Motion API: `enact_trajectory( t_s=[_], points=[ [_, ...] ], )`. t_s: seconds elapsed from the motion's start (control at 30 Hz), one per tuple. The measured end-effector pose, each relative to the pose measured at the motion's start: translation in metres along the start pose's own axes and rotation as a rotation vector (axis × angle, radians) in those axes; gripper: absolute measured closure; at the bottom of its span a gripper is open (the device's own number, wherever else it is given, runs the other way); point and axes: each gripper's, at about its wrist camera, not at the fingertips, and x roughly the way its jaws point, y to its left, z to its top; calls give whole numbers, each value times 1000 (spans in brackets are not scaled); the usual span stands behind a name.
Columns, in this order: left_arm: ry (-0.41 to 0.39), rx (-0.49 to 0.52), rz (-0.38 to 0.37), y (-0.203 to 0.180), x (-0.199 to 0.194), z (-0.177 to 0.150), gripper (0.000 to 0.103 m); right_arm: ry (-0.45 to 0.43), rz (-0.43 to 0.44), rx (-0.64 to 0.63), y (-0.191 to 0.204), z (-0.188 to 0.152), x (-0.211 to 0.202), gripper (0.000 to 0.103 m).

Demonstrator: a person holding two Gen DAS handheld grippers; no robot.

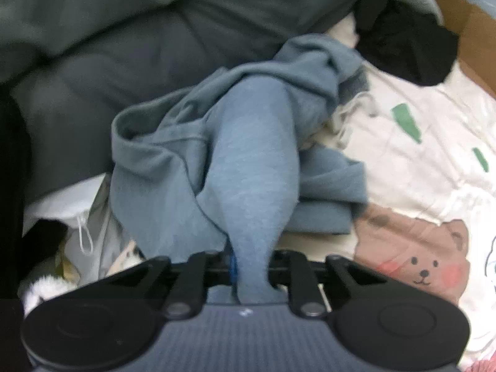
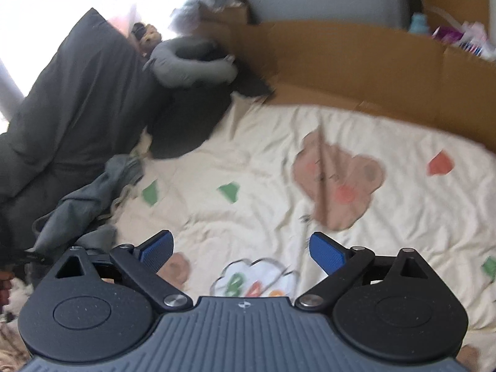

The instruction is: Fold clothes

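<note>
Early stage: blue sweatshirt at 12 o'clock, bunched, unfolded. Left gripper clamped on its fabric; right gripper jaws apart, empty, over bear-print sheet.

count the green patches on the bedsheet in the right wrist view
3 for sure on the bedsheet: one green patch near the grey clothes, one mid-sheet, one at the right edge. The gripper may hide others.
</note>
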Motion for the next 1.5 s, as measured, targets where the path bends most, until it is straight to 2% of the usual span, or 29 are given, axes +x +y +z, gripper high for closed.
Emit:
enact_trajectory(
  t_s=[0.07, 0.2, 0.57, 0.97, 1.2, 1.4, 1.5],
  points=[
    [-26, 4, -35, -5, -8, 1, 94, 19, 31, 20, 1, -4, 6, 6],
    [-76, 48, -153, -25, -29, 5, 94, 53, 79, 36, 5, -10, 16, 6],
    [-147, 156, -440, -115, -68, 7, 94, 100, 174, -35, 31, -12, 23, 5],
    [-128, 241, -570, -215, -81, -6, 94, 117, 287, -93, 48, -10, 15, 6],
    [-110, 314, -657, -280, -89, -10, 94, 126, 288, -116, 40, -8, 11, 6],
    [-94, 346, -777, -323, -105, -10, 94, 120, 242, -107, 25, -9, 9, 6],
    [-67, 356, -789, -336, -103, -12, 93, 104, 215, -75, 12, -9, 12, 7]
  ],
)
